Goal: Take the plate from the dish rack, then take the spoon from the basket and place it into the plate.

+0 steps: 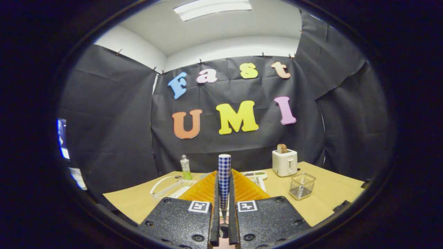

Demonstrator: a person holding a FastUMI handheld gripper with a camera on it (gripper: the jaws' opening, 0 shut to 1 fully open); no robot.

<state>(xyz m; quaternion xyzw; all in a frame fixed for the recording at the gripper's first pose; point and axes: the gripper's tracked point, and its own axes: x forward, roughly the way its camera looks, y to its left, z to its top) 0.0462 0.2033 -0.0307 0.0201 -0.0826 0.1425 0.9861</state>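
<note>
gripper (pixel 224 193) fingers closed tight on the plate (pixel 224 173), blue-and-white check pattern, held edge-on and upright between them, lifted above the table (pixel 328 193). so the plate looks already out of the dish rack (pixel 169 186), which sits low on the table just ahead and to the left of the fingers. wire basket (pixel 302 186) stands to the right, near the fingers but apart from them; something metal is inside, probably the spoon, too small to be sure.

risks, as a judgement: grip is on the rim only, so the plate could pivot or slip out if swung fast or tilted. setting it down edge-first would tip or clatter it; it needs laying flat on a bare patch of table. the upright plate also blocks the view straight ahead, so the drop spot is hard to judge. the basket is light wire and could tip or drag when the spoon gets pulled.

around: toaster (pixel 284 162) with bread in it behind the basket, green bottle (pixel 186 167) behind the rack, a flat tray (pixel 256 174) with small items beyond the plate. rack and tray crowd the centre; the open table right of the fingers looks freest.
</note>
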